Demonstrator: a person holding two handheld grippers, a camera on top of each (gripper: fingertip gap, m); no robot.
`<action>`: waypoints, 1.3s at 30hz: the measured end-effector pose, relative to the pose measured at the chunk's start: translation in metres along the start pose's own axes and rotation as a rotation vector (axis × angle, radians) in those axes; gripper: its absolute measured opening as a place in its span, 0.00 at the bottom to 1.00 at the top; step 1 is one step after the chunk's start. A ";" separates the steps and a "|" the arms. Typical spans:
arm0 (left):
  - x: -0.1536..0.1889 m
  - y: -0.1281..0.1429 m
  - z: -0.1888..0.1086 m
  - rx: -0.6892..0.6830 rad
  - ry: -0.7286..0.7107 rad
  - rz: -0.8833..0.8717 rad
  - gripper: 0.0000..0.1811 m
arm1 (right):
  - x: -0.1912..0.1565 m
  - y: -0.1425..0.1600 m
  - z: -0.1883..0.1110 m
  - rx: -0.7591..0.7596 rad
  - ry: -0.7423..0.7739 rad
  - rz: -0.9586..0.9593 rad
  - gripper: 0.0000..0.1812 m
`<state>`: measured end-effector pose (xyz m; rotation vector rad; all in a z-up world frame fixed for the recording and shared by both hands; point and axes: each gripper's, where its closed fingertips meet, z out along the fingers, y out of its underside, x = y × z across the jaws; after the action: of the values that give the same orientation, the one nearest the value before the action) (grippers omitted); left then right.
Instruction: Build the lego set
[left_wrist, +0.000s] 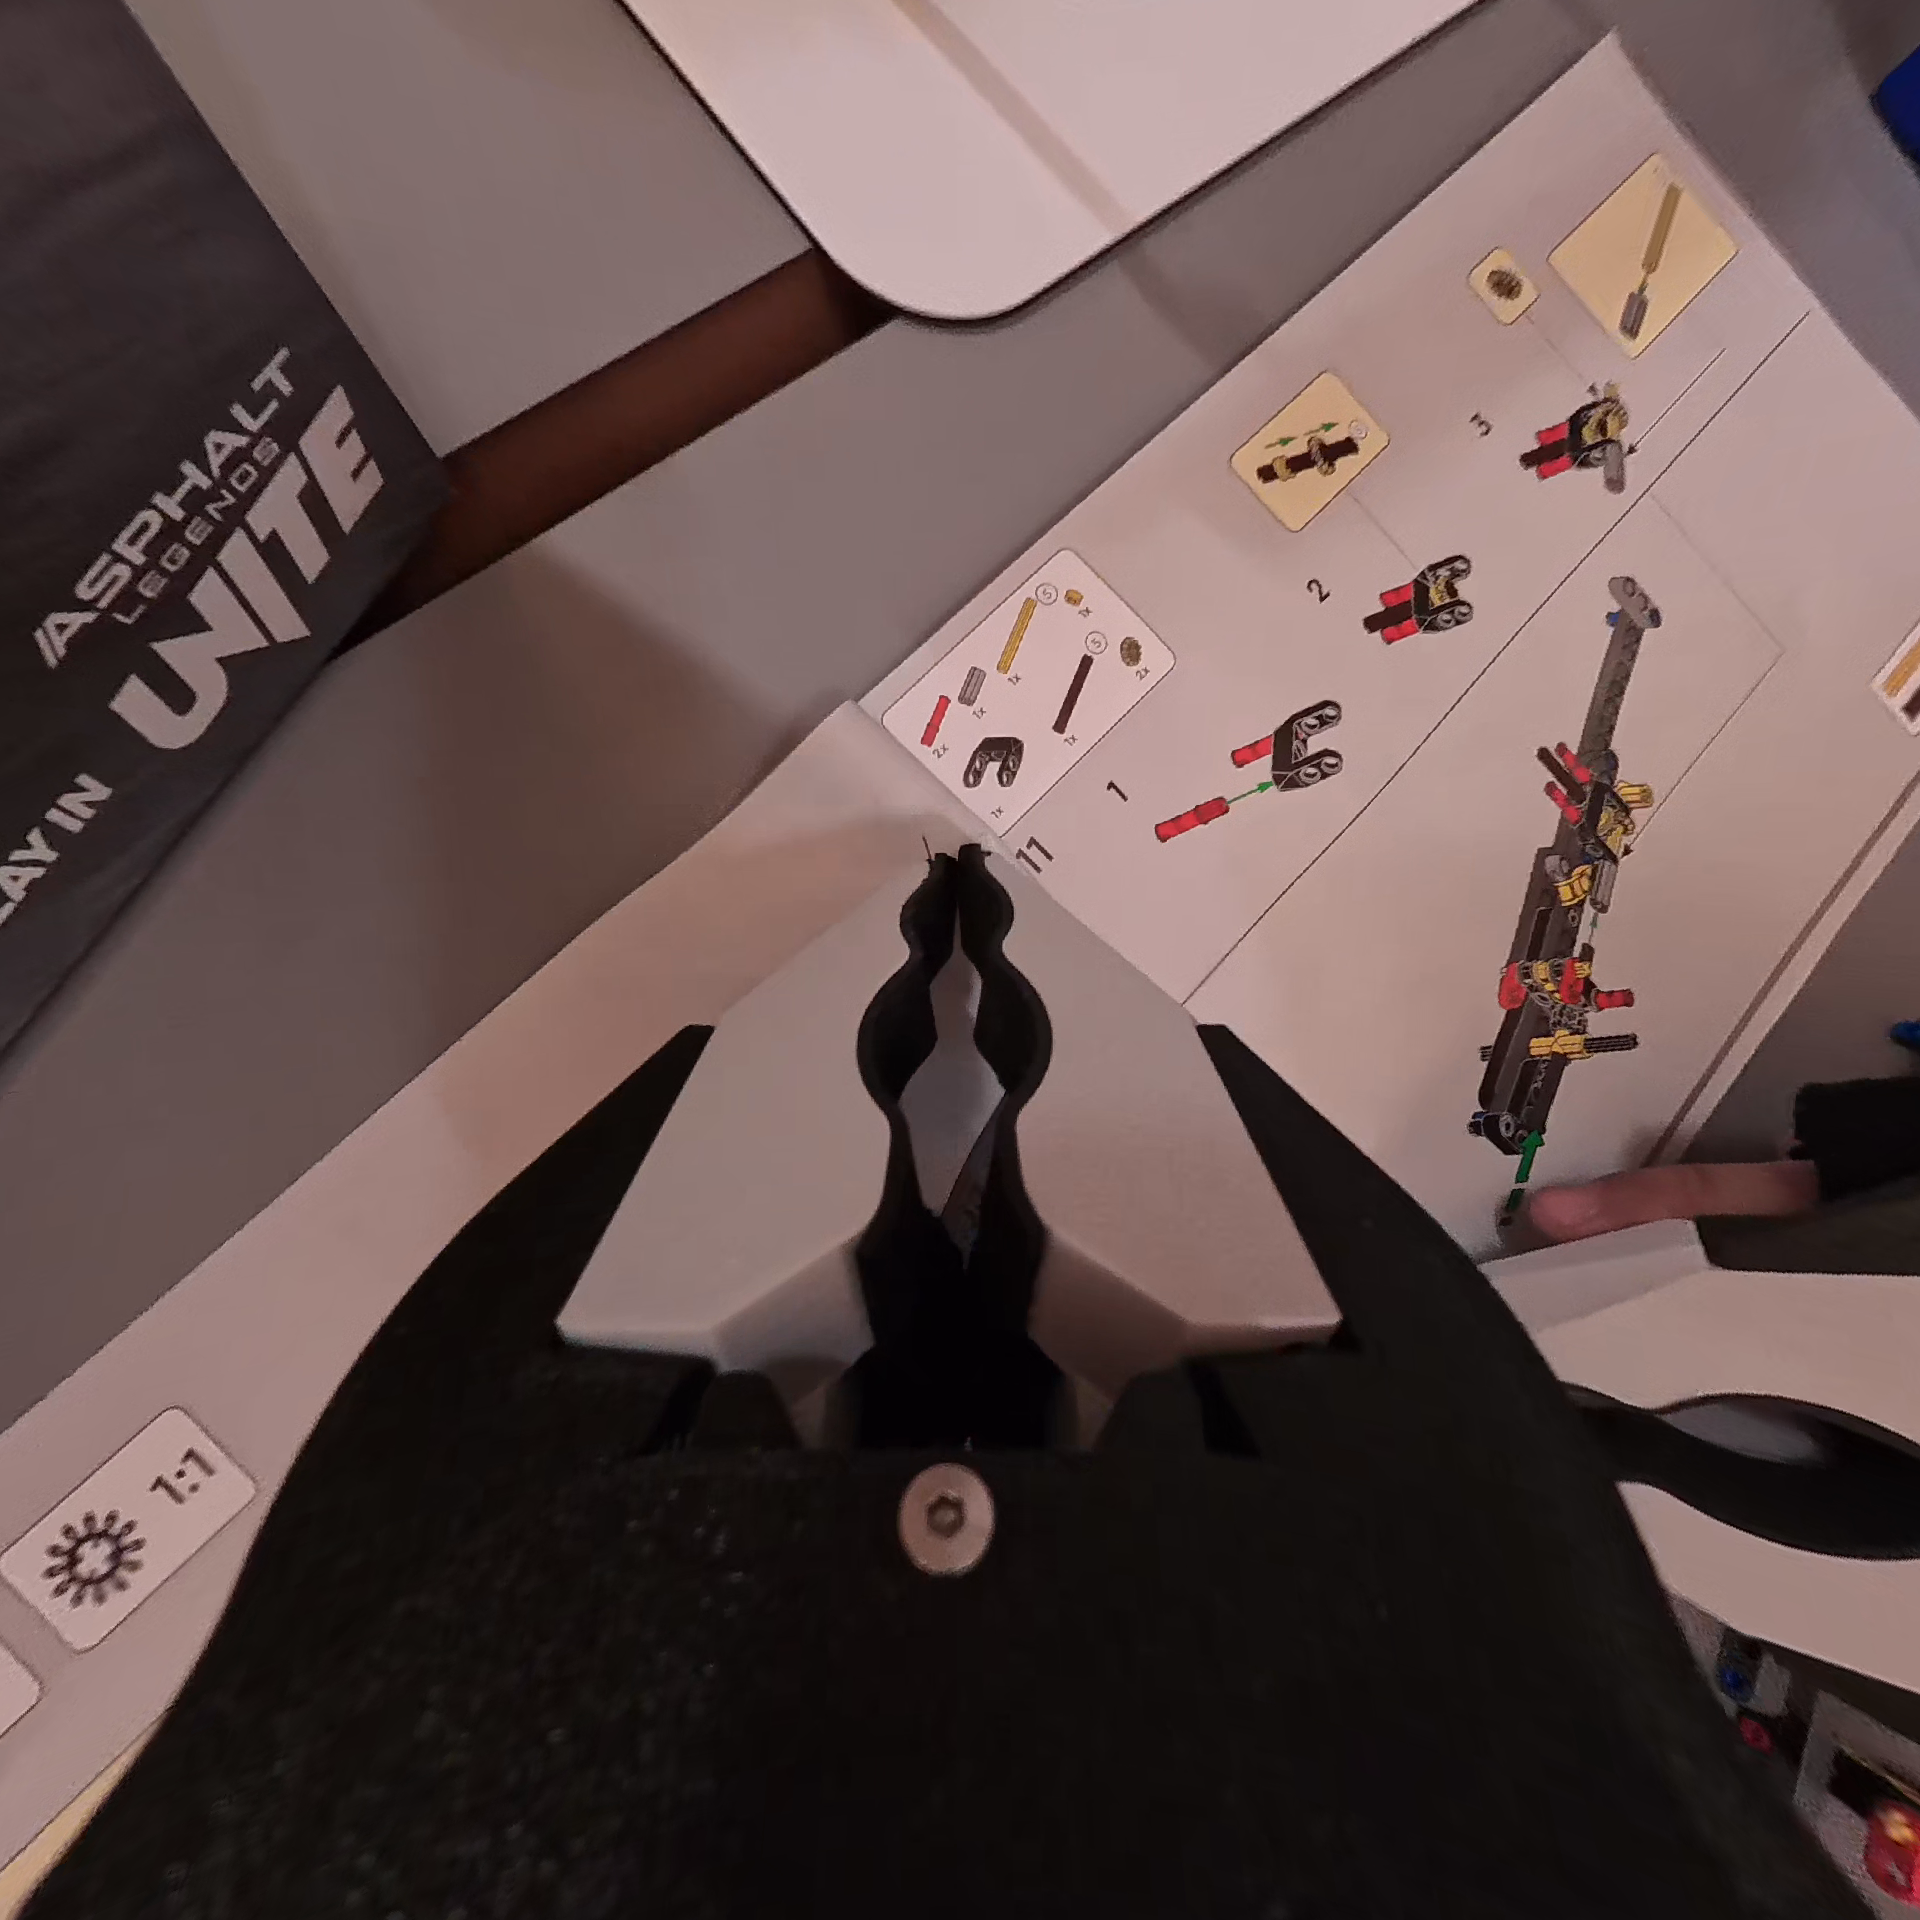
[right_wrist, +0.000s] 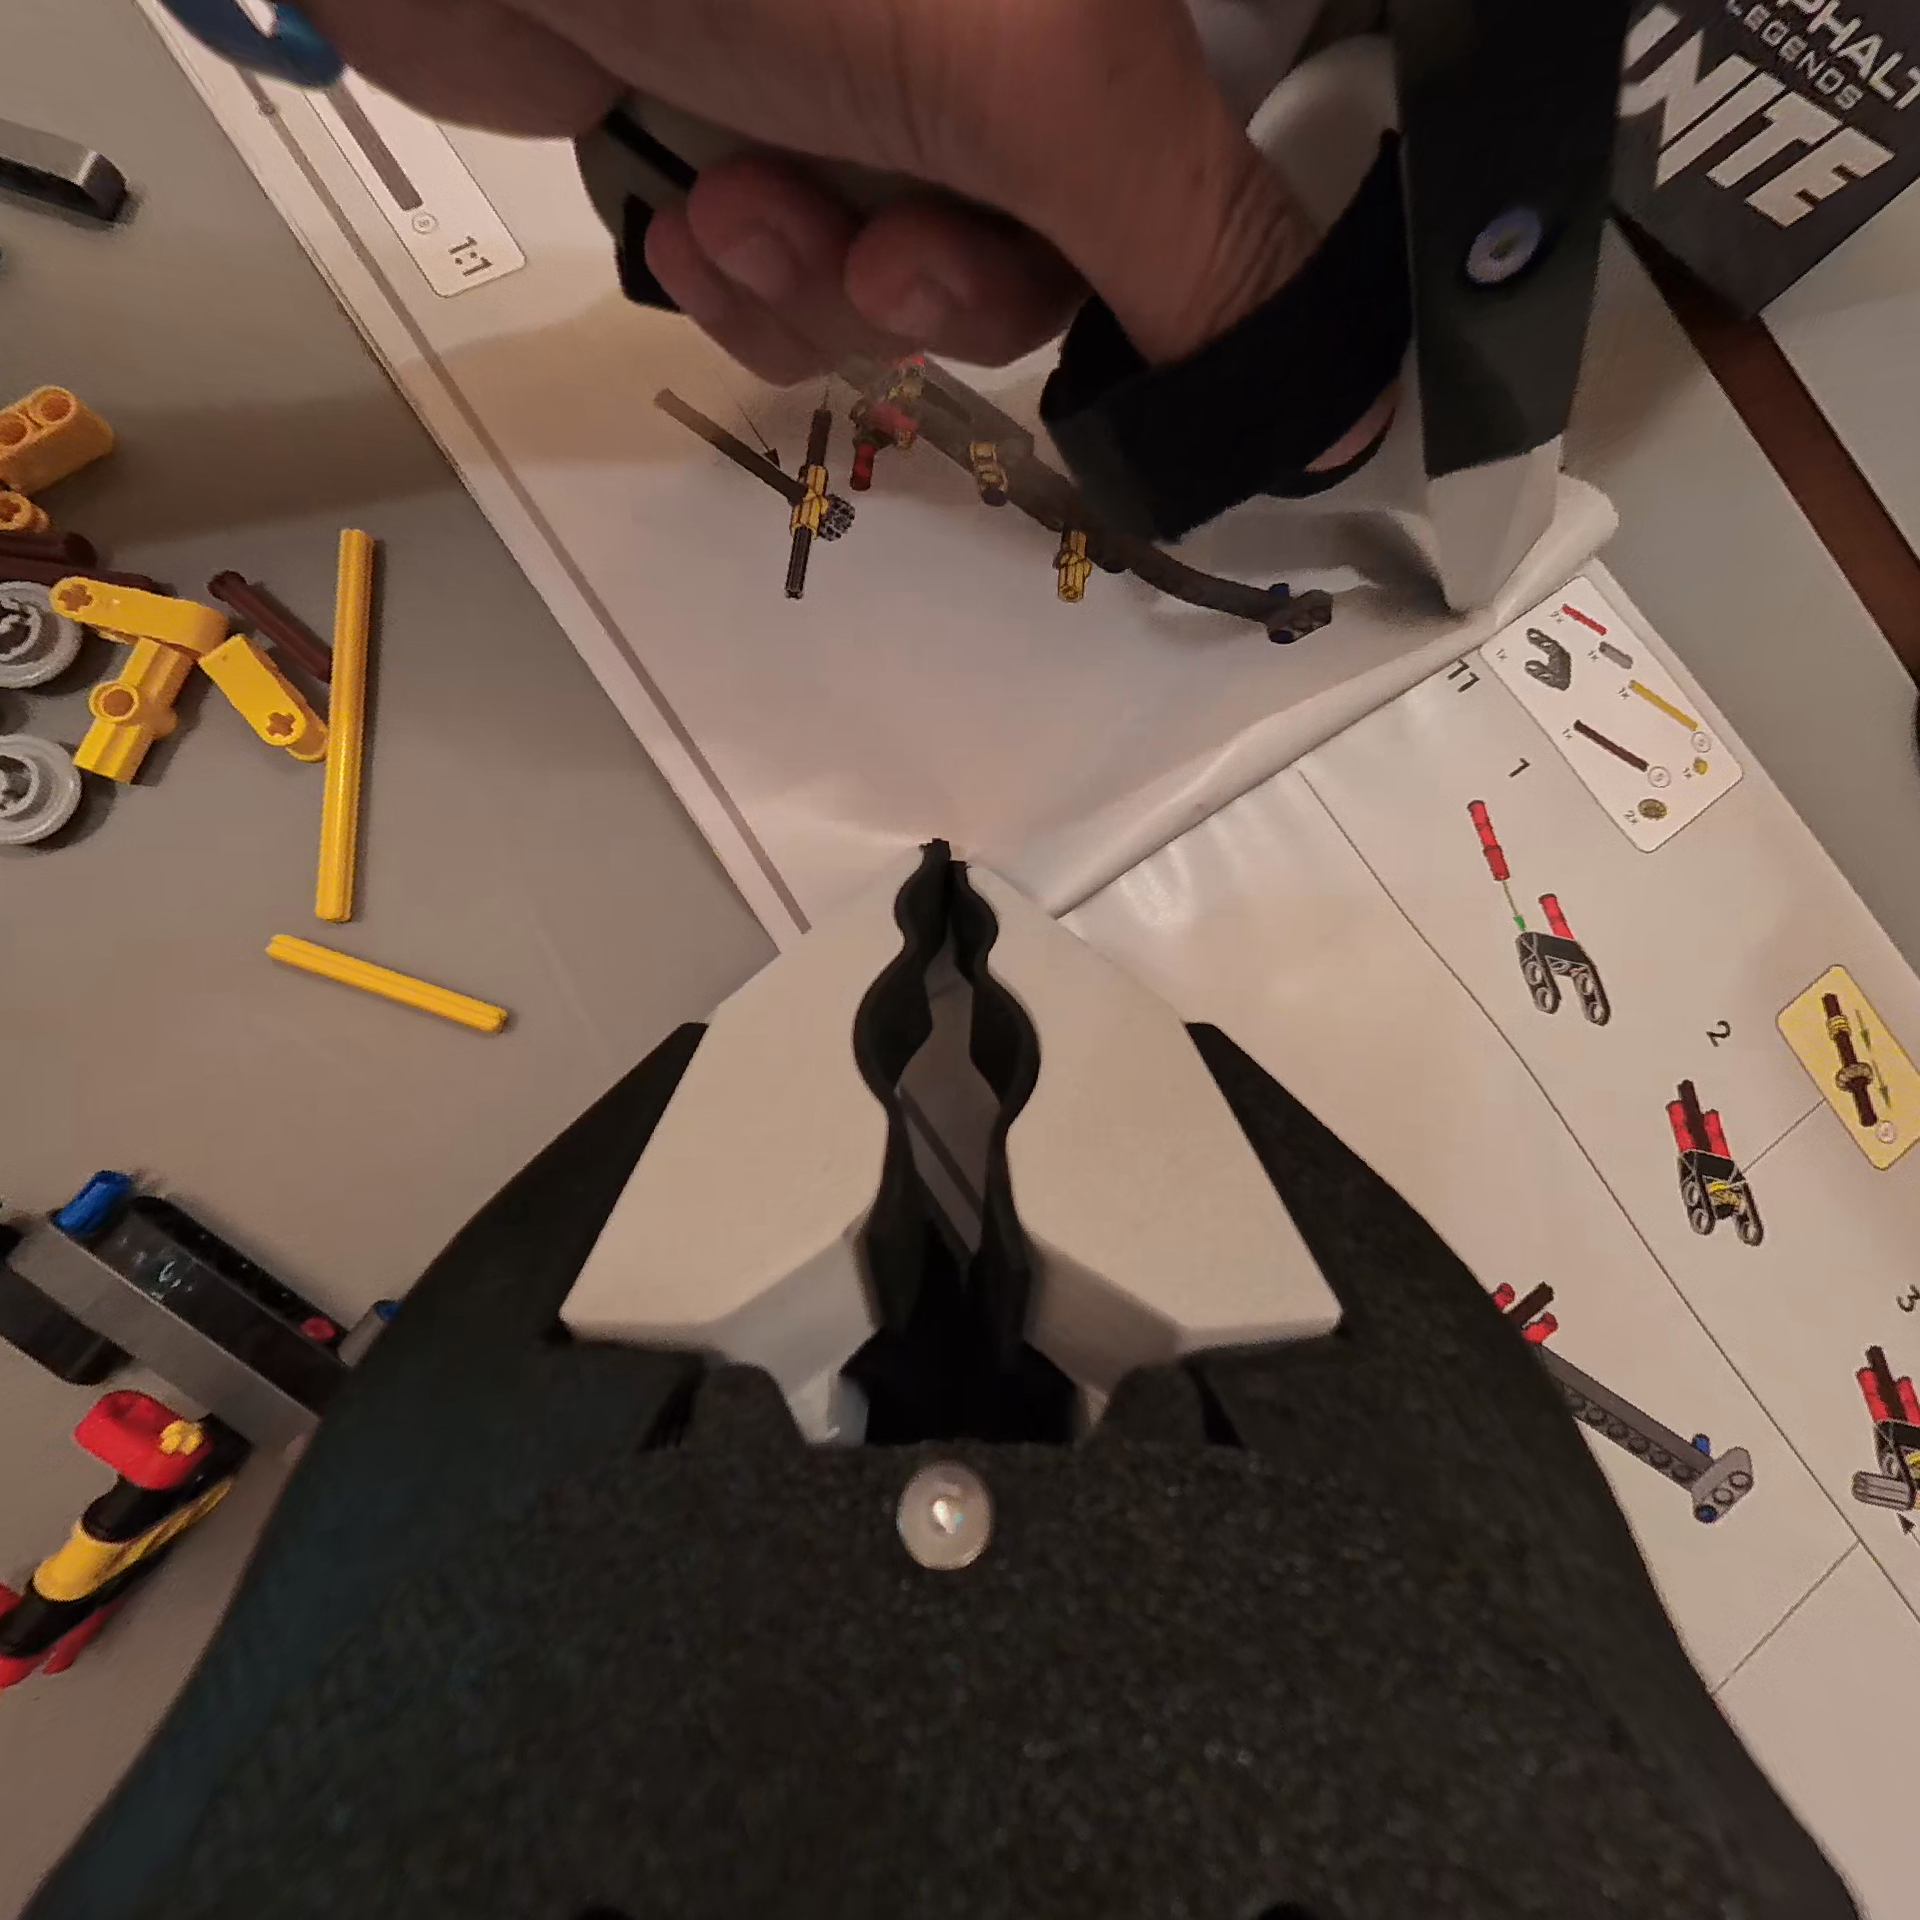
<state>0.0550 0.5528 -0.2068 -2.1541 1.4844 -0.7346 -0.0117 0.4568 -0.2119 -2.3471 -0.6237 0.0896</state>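
The open instruction booklet (left_wrist: 1403, 831) lies on the grey table, showing build steps. My left gripper (left_wrist: 956, 862) is shut on the corner of a white booklet page (left_wrist: 727, 987) and holds it lifted and folded over. The left gripper also shows in the right wrist view (right_wrist: 1475, 582), held by a hand (right_wrist: 883, 156), pinching the curled page corner. My right gripper (right_wrist: 940, 857) is shut on the same page's edge (right_wrist: 935, 727), where the paper puckers. Loose yellow axles (right_wrist: 343, 727) and yellow connectors (right_wrist: 156, 665) lie left of the booklet.
A dark printed box (left_wrist: 156, 520) lies beyond the booklet. White sheets (left_wrist: 935, 156) lie at the far side over a brown gap (left_wrist: 623, 416). Grey wheels (right_wrist: 31, 790), a black and grey beam assembly (right_wrist: 177, 1288) and a red-yellow sub-build (right_wrist: 135, 1507) sit at the left. The left gripper's tips are roughly 12 centimeters from the right gripper's.
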 end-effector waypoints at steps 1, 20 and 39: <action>0.000 0.000 0.001 0.006 0.008 -0.005 0.00 | 0.000 0.000 0.000 -0.002 0.002 0.005 0.00; -0.022 0.066 -0.195 0.473 -0.211 -0.299 0.10 | 0.005 -0.023 -0.093 0.383 0.064 0.325 0.15; -0.062 0.136 -0.207 0.332 -0.306 -0.207 0.14 | -0.013 -0.010 -0.074 0.387 0.028 0.358 0.20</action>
<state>-0.1917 0.5555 -0.1412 -2.0664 0.9250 -0.6324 -0.0106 0.4115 -0.1511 -2.0512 -0.1459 0.3097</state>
